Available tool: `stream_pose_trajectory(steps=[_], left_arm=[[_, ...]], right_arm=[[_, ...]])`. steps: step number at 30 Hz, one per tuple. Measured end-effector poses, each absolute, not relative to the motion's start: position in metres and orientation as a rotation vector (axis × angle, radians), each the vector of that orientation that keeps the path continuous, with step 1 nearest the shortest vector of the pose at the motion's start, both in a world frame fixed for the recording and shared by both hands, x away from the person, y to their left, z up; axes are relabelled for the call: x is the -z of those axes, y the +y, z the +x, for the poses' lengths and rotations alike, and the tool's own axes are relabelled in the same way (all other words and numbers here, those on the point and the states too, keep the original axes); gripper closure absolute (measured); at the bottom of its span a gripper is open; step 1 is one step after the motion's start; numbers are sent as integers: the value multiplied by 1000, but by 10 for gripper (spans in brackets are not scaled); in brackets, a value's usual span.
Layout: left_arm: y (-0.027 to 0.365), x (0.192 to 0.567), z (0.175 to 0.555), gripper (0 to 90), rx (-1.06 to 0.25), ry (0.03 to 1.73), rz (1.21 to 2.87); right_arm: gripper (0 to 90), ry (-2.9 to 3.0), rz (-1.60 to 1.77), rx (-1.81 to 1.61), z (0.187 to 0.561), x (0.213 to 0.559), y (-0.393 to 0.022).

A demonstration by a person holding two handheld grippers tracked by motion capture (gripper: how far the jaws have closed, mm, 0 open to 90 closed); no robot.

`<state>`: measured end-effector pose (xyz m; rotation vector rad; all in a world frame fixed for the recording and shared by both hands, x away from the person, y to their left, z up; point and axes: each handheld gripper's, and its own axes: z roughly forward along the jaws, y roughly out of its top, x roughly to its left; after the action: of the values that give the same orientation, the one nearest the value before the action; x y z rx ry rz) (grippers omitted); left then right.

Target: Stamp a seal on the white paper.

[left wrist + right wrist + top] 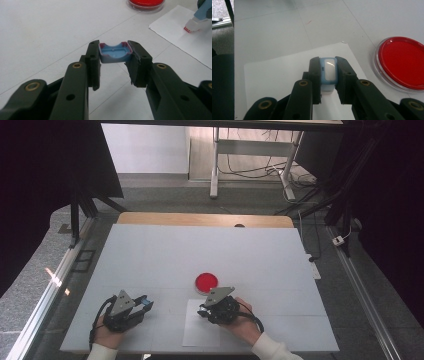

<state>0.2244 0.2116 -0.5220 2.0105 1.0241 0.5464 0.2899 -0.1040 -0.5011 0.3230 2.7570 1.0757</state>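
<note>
Blue stamp cap (115, 53) pinched by left gripper (113, 65), stamp body (329, 71) by right gripper (329, 75); next, press onto paper (282, 75).

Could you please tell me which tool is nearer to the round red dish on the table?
Right. The right tool sits just below the round red dish, over the white paper sheet; the left tool is farther off, to the dish's lower left.

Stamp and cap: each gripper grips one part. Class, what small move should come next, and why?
Probably lower the right gripper so the blue stamp presses onto the white paper. The left gripper already holds the cap clear, and the stamp's red-edged tip sits just above the sheet beside the red dish.
</note>
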Motion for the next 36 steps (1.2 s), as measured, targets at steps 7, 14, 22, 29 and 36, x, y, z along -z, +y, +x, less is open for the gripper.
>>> stream_pose_trajectory(steps=[7,14,22,29,36], left_arm=[[212,522,224,644,-546,1024,2011],[212,522,224,644,-545,1023,2012],[212,522,224,644,-544,1023,2012],[212,522,224,644,-544,1023,2011],[212,522,225,644,-544,1025,2011]], right_arm=[[752,2758,330,-1119,290,500,-106],[752,2724,353,-1203,290,490,-112],[752,2701,369,-1228,291,485,-115],[752,2665,414,-1287,292,482,-119],[752,2626,460,-1349,294,477,-125]])
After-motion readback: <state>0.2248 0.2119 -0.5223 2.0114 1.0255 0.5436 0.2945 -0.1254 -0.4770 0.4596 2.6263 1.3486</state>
